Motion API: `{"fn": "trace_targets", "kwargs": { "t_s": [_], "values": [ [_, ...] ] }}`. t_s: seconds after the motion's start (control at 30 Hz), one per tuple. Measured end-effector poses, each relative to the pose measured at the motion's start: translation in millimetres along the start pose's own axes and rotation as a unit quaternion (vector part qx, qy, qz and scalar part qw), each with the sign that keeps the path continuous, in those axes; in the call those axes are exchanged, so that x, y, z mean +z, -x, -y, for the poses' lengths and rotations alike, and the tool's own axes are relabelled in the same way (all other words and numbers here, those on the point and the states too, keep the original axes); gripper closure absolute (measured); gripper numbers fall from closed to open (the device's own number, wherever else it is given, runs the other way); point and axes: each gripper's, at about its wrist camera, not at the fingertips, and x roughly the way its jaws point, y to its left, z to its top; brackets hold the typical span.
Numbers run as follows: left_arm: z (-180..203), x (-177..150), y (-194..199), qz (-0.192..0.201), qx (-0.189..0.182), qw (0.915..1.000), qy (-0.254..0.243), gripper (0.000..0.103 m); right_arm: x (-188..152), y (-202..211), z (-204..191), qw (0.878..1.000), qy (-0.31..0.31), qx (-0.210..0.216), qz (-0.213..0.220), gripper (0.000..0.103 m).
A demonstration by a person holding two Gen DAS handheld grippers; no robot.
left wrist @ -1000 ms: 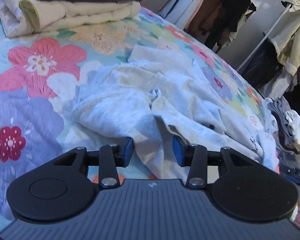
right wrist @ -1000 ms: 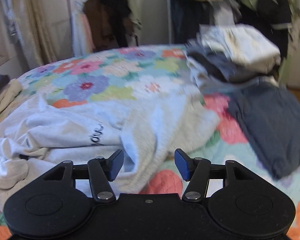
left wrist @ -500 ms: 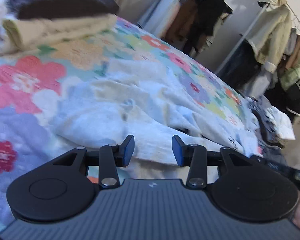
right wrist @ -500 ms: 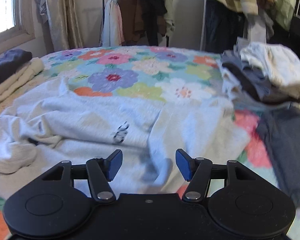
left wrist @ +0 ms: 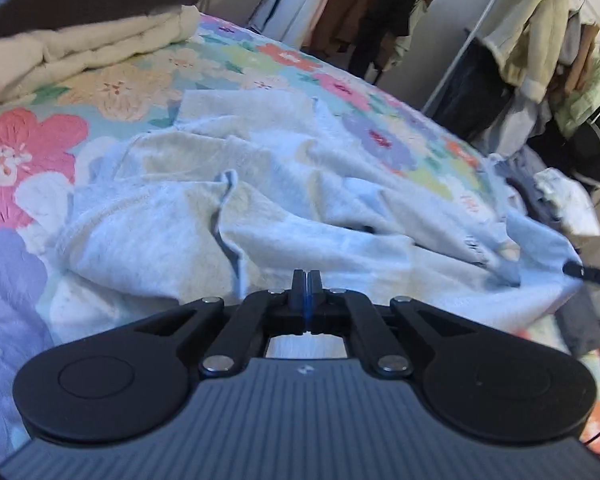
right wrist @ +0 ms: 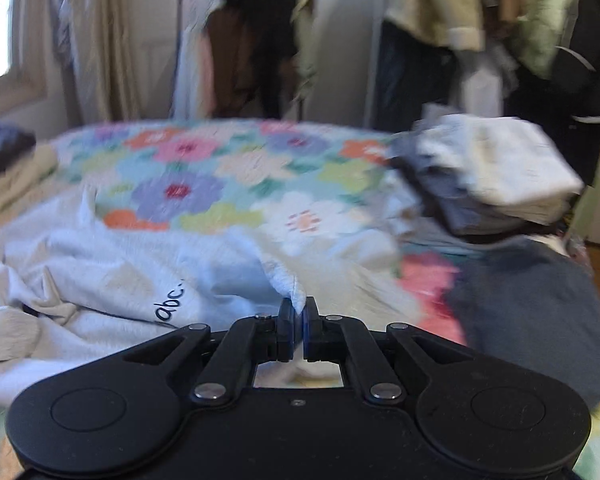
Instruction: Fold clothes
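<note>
Sweatshirt (left wrist: 260,216) in pale grey lies crumpled across the near half of the flowered bed (left wrist: 32,148), spread crossways in front of me, so its long axis runs from my left hand to my right. On the left, my left claw (left wrist: 305,280) sits at the near edge of the cloth with its jaws pressed together; they have just snapped closed from half spread. I judge a thin fold is caught there, since fabric shows on both sides and beneath, though I cannot see cloth between the pads. Further right, my right claw (right wrist: 298,312) is pinching a peaked tuft of the same sweatshirt, near its "abc" print (right wrist: 168,300); its jaws too have just closed, and a second ago they stood apart over flat cloth. Each hand holds its own end, neither nearer, so the coming lift turns on keeping that edge taut between them. A folded stack (right wrist: 492,172) waits far right.
</note>
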Motion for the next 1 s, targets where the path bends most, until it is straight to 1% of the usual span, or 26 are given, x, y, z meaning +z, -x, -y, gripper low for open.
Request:
{"fn": "trace_targets", "kwargs": {
  "t_s": [0.07, 0.17, 0.27, 0.33, 0.43, 0.47, 0.53, 0.57, 0.63, 0.7, 0.73, 0.77, 0.8, 0.83, 0.87, 0.9, 0.93, 0.97, 1.0],
  "values": [
    [2.8, -3.3, 3.9, -0.013, -0.003, 0.9999, -0.004, 0.103, -17.9, 16.3, 14.2, 1.000, -0.016, -0.010, -0.007, 0.099],
    [9.3, -10.4, 10.5, -0.025, -0.003, 0.9995, -0.018, 0.103, -56.0, 22.5, 34.7, 0.997, -0.067, -0.010, -0.048, 0.099],
    [12.4, -13.4, 12.3, -0.025, 0.002, 0.9994, -0.024, 0.103, -90.4, 25.0, 41.8, 0.990, -0.113, 0.000, -0.085, 0.099],
    [9.8, -13.2, 12.0, -0.022, -0.003, 0.9996, -0.018, 0.101, -100.3, 28.8, 36.6, 0.990, -0.107, -0.004, -0.090, 0.099],
    [6.6, -12.4, 11.7, -0.016, -0.005, 0.9998, -0.012, 0.100, -101.0, 27.9, 33.5, 0.991, -0.094, -0.007, -0.098, 0.099],
    [6.8, -12.0, 11.5, -0.013, -0.004, 0.9998, -0.015, 0.100, -99.1, 27.7, 33.4, 0.991, -0.089, -0.009, -0.099, 0.099],
    [10.6, -11.2, 10.6, -0.012, -0.007, 0.9995, -0.028, 0.096, -97.1, 30.3, 33.1, 0.992, -0.076, -0.020, -0.099, 0.097],
    [13.8, -11.1, 10.2, -0.015, -0.014, 0.9991, -0.038, 0.096, -96.2, 31.7, 33.0, 0.992, -0.069, -0.026, -0.100, 0.097],
    [22.8, -12.3, 7.7, -0.038, -0.032, 0.9964, -0.068, 0.096, -96.7, 30.8, 34.8, 0.992, -0.062, -0.031, -0.107, 0.097],
    [29.4, -15.7, 5.9, -0.049, -0.027, 0.9945, -0.089, 0.096, -102.9, 25.4, 46.5, 0.988, -0.096, -0.015, -0.122, 0.096],
    [31.9, -17.3, 4.4, -0.052, -0.022, 0.9937, -0.097, 0.096, -107.4, 24.2, 56.2, 0.984, -0.127, -0.014, -0.128, 0.090],
    [34.5, -18.7, 3.0, -0.053, -0.015, 0.9929, -0.105, 0.096, -111.4, 23.2, 65.7, 0.979, -0.157, -0.013, -0.132, 0.079],
    [37.1, -19.2, 2.2, -0.049, -0.008, 0.9922, -0.115, 0.094, -113.6, 23.4, 73.0, 0.974, -0.180, -0.010, -0.134, 0.074],
    [39.7, -19.6, 1.4, -0.044, 0.000, 0.9913, -0.124, 0.088, -114.0, 25.0, 75.3, 0.973, -0.187, -0.007, -0.132, 0.074],
    [42.4, -20.2, 0.5, -0.041, 0.005, 0.9903, -0.133, 0.083, -112.0, 28.0, 73.1, 0.976, -0.177, -0.005, -0.125, 0.070],
    [44.4, -21.1, -1.3, -0.044, 0.001, 0.9898, -0.136, 0.072, -109.9, 31.0, 70.9, 0.979, -0.167, -0.002, -0.118, 0.067],
    [43.7, -20.3, -4.7, -0.053, -0.011, 0.9899, -0.131, 0.066, -107.6, 34.1, 68.7, 0.981, -0.159, 0.003, -0.110, 0.066],
    [42.9, -19.5, -8.0, -0.060, -0.020, 0.9900, -0.126, 0.066, -104.7, 37.6, 66.6, 0.983, -0.157, 0.014, -0.097, 0.059],
    [41.6, -19.2, -10.6, -0.060, -0.020, 0.9912, -0.116, 0.064, -101.8, 40.1, 64.7, 0.984, -0.155, 0.026, -0.086, 0.047]
  ]
}}
